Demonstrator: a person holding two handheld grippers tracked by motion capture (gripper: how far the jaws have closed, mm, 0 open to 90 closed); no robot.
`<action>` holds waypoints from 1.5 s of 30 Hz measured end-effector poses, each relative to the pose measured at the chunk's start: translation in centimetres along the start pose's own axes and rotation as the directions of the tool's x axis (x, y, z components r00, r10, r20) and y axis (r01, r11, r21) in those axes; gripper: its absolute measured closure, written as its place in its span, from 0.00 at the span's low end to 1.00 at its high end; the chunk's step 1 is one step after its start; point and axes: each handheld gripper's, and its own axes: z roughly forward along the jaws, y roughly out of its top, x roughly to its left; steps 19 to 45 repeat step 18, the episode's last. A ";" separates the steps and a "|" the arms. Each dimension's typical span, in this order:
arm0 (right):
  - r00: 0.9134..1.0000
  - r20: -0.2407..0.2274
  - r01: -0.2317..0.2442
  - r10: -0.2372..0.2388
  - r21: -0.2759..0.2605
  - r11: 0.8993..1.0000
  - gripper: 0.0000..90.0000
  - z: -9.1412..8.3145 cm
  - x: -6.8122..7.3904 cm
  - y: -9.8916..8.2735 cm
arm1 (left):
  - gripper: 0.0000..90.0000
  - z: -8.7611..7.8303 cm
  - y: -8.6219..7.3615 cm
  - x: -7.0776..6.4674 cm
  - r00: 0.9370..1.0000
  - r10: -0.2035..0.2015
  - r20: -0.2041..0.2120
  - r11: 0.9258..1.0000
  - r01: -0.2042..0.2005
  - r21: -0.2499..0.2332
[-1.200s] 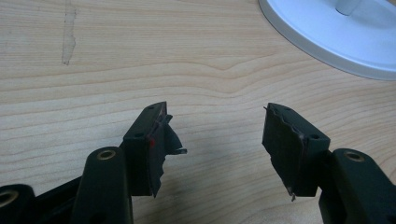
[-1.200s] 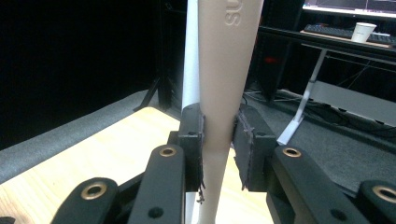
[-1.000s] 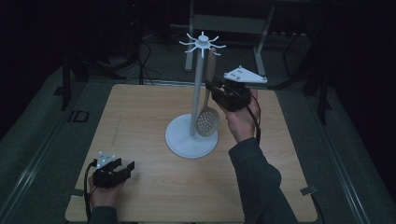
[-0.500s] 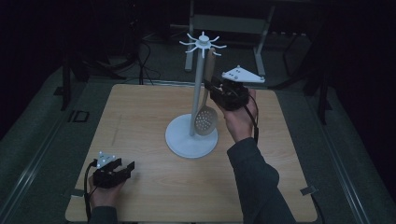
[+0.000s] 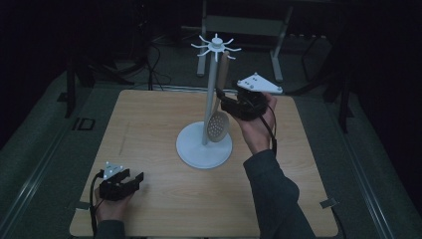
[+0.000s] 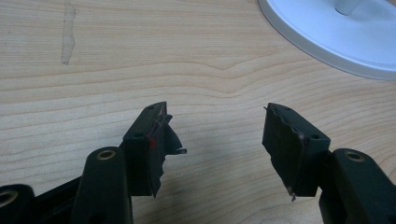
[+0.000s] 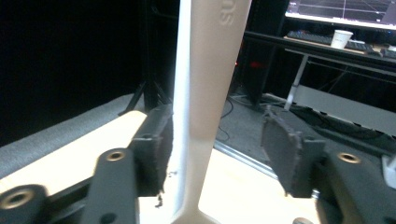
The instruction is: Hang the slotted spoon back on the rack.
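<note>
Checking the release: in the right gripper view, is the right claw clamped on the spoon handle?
No, the right claw stands open: the spoon handle is between its jaws, with a gap at one pad.

Your right gripper (image 5: 222, 95) is a black boxy tool with a pale grey three-cornered plate on top, dotted with little white studs. A thin black cable runs from it down past your hand. Your right arm wears a dark grey long sleeve (image 5: 276, 199). Your left gripper (image 5: 133, 180) is black too, with a smaller grey plate and its own black cable looping beside your left hand (image 5: 110, 208). Up close, its fingers (image 6: 149, 144) are black blocks with rough, torn pads, a small red mark on one, and round brass-coloured screw holes.
</note>
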 end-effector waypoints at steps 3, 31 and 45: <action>1.000 0.013 -0.002 0.002 0.022 1.000 0.40 0.1 0.1 -0.1 | 0.46 0.0 0.0 0.0 1.000 0.001 0.001 1.000 -0.001 0.000; 1.000 -0.007 -0.002 0.003 0.067 0.998 0.26 -1.6 -0.7 -2.0 | 0.46 0.0 0.0 0.0 1.000 0.000 0.001 1.000 0.000 0.002; 1.000 -0.007 -0.002 0.003 0.067 0.998 0.26 -1.6 -0.7 -2.0 | 0.46 0.0 0.0 0.0 1.000 0.000 0.001 1.000 0.000 0.002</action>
